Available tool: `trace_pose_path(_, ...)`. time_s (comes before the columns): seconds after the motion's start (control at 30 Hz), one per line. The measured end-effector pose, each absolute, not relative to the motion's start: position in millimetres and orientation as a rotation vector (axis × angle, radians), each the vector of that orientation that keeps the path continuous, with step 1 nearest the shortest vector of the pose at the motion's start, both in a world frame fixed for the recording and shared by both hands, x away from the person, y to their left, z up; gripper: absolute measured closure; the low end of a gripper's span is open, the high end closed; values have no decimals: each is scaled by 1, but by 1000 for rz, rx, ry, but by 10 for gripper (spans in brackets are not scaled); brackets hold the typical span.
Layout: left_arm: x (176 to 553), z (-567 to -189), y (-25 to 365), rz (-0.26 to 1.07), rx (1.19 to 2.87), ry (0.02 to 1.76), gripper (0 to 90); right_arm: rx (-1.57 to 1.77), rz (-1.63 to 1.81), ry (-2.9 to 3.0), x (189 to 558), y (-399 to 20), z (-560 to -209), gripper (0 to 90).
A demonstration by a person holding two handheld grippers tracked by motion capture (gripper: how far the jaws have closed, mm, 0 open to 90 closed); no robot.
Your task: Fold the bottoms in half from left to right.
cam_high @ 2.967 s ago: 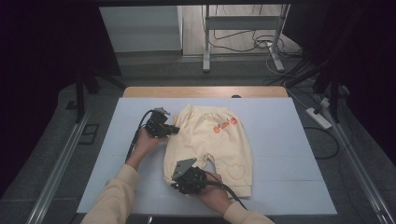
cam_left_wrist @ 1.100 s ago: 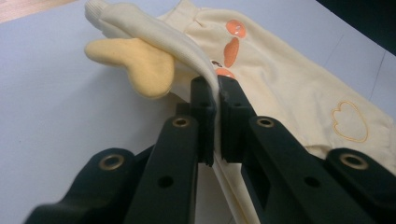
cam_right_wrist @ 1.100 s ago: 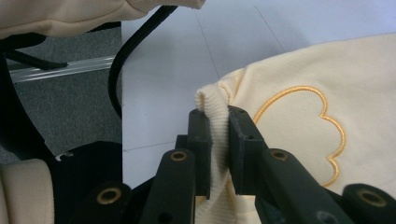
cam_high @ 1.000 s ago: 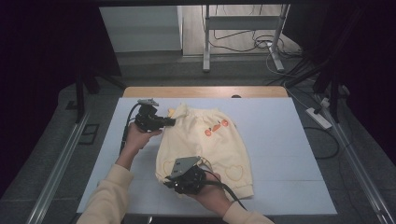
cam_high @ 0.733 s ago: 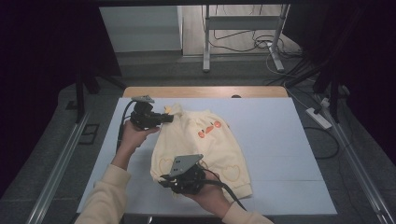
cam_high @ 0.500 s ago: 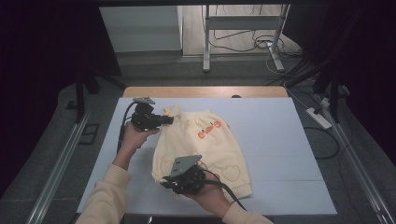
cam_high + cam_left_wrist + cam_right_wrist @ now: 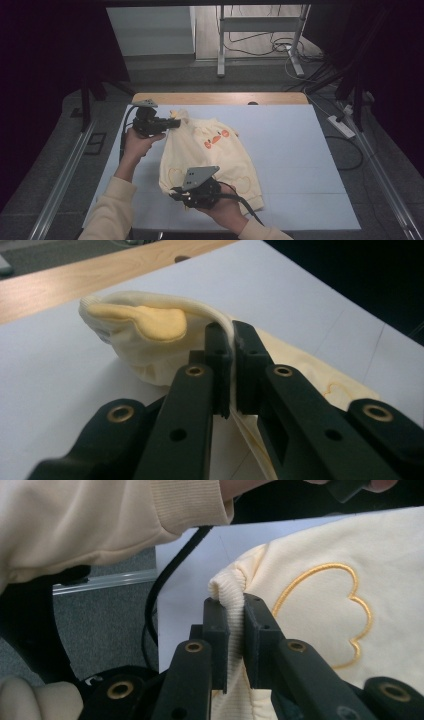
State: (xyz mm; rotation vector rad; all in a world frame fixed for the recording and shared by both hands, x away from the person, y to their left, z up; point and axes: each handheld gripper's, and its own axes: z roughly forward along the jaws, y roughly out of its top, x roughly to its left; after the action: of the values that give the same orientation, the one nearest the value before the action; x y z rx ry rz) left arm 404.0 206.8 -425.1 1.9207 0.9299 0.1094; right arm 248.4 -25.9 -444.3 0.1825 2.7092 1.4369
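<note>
Cream cotton sweatshirt [image 7: 210,150] hangs pinched between the left gripper [image 7: 172,122] at its hood and the right gripper [image 7: 177,192] at its ribbed hem; keeping both clamps firm and pulling evenly should spread it flat.

- Item: one small cream-yellow sweatshirt [image 7: 215,150], with ribbed hem and cuffs.
- Markings: orange motif on the chest; yellow outlined hearts stitched near the hem.
- Pose: spread mostly flat on the white table cover [image 7: 300,150], neck end toward 11 o'clock, hem toward 5 o'clock.
- State: neck-end fabric is lifted and pinched at 10 o'clock; ribbed hem corner [image 7: 230,592] is pinched at 6 o'clock.
</note>
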Motion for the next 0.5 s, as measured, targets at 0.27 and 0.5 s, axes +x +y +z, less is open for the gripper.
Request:
trace_pose_path(0.27,413,-434,200,89,1936,937,860,217,1395,2729,253,-31,-453,810)
trace_pose_path(0.5,424,-440,188,60,1957,925,861,268,1362,2712,252,-44,-456,811)
